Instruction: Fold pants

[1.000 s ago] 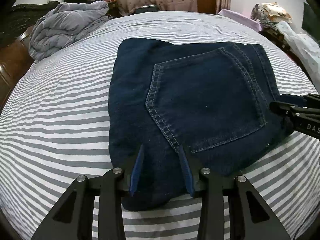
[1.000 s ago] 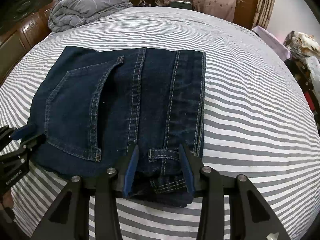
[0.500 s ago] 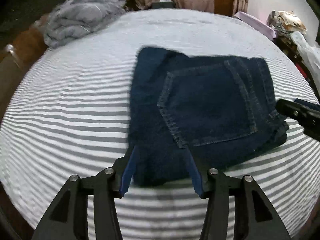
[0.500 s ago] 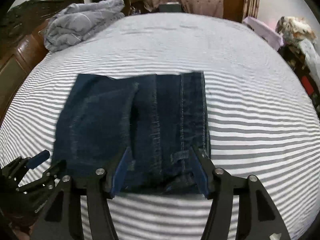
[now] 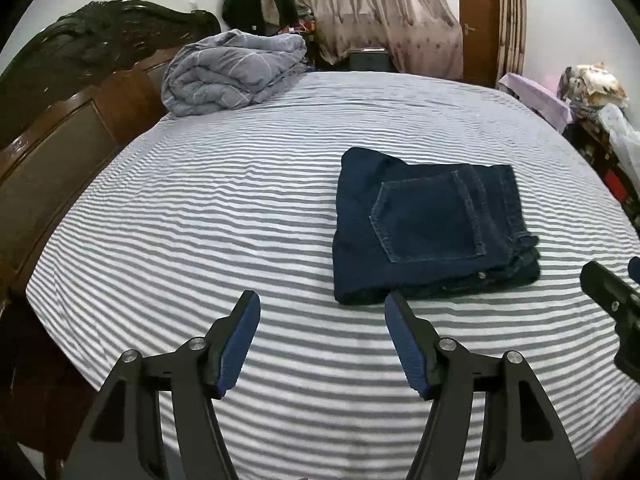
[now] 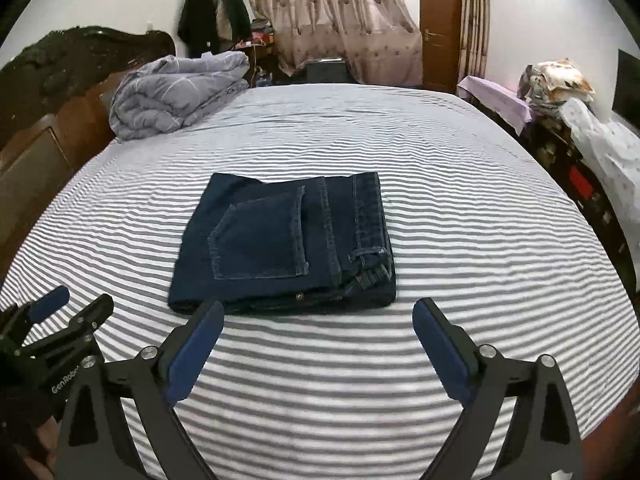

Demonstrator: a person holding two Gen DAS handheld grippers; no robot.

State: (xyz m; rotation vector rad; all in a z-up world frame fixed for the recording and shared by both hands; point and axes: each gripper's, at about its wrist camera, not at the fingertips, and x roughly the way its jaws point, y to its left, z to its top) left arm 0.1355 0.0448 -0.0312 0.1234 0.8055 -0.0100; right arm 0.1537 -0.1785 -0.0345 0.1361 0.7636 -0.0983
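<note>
Right wrist view: the left gripper (image 6: 60, 312) shows at the edge w/ white letters "GenRobo", the rest cut off. One pair of pants (image 6: 284, 244) lies folded on the striped bed (image 6: 460, 240), one back pocket up, touching no tool. Right gripper (image 6: 318, 322) is spread wide, empty. In the left view the left one is spread & empty too. One gray blanket (image 5: 236, 72) sits by the headboard (image 5: 60, 128).
</note>
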